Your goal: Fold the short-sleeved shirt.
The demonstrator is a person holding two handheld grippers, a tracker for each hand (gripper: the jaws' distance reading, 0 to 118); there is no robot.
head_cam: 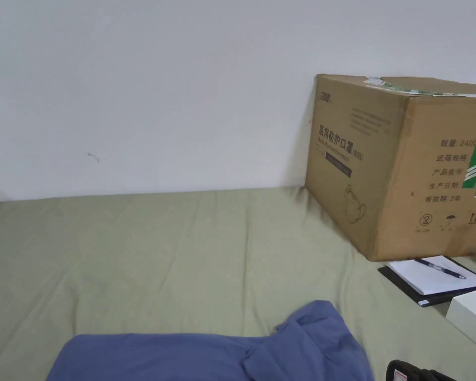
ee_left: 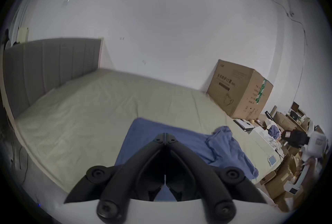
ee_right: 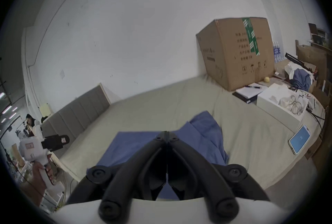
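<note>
A blue short-sleeved shirt (head_cam: 207, 357) lies on the pale green bed sheet (head_cam: 182, 258), near the bed's front edge. Its left part is flat and its right part is rumpled into a raised bunch (head_cam: 316, 327). In the left gripper view my left gripper (ee_left: 164, 135) hovers over the shirt (ee_left: 188, 143), jaws shut with nothing between them. My right gripper (ee_right: 167, 133) is likewise shut and empty above the shirt (ee_right: 203, 130). The right gripper view also shows the left gripper (ee_right: 65, 140) held by a hand beyond the bed's left edge.
A large cardboard box (head_cam: 400, 163) stands against the wall at the back right. In front of it lie a notebook with a pen (head_cam: 435, 278) and a white box (head_cam: 472, 312). A phone (ee_right: 299, 138) rests near the right edge. A grey headboard (ee_left: 50, 69) bounds the left.
</note>
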